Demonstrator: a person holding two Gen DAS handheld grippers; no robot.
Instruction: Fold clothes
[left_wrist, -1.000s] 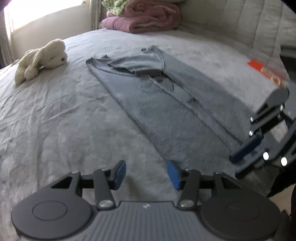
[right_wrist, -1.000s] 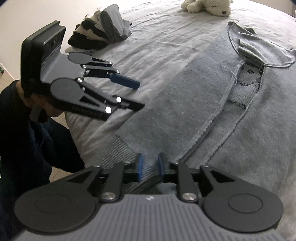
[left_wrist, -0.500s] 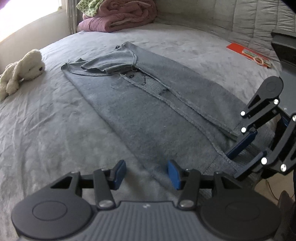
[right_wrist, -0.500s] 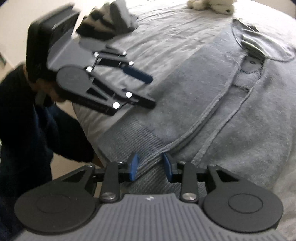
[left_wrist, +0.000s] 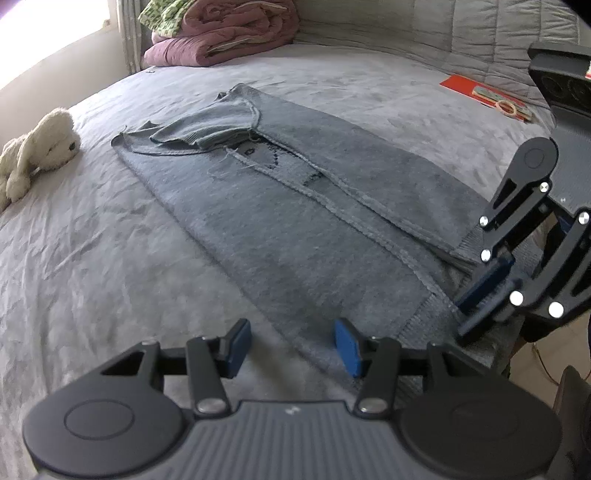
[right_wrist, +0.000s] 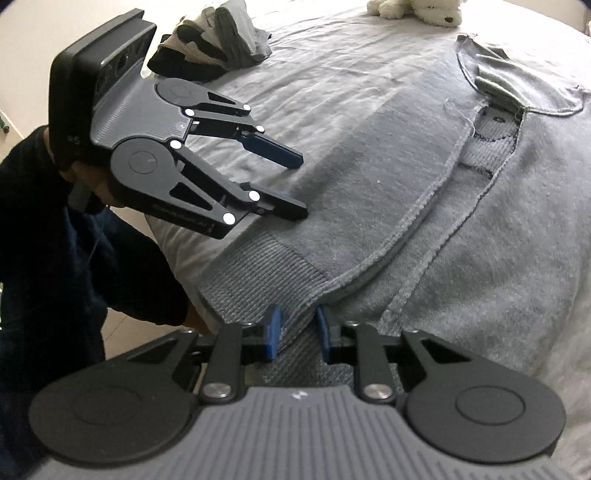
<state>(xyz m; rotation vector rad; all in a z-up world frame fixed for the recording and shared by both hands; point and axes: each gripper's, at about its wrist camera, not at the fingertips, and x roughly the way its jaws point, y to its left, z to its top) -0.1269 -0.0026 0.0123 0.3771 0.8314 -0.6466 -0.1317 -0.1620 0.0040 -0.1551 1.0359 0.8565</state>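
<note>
Sweater: the grey sweater (left_wrist: 295, 221) lay flat on the bed (left_wrist: 92, 258), both long sides already turned in toward the middle so that it formed a narrow strip, its ribbed hem (right_wrist: 258, 273) at the near edge of the bed and its neck end far up the bed.
Left hand-held gripper: the left hand-held gripper (left_wrist: 291, 345) had its jaws wide apart, holding nothing, low over the strip's left hem corner.
Right hand-held gripper: the right hand-held gripper (right_wrist: 295, 332) had its jaws a little apart, straddling a bunched bit of the ribbed hem; the blue pads (right_wrist: 274, 332) did not look pressed on the cloth.
Step in hand: it looked like taking hold of the hem end, one gripper at each corner.
Next move: it would likely call for both to close on the hem, all layers caught, then lift evenly and carry the hem toward the neck.
Elsewhere: a plush toy (left_wrist: 37, 147) lay well left of the sweater, a clothes pile (right_wrist: 214, 40) lay apart.
</note>
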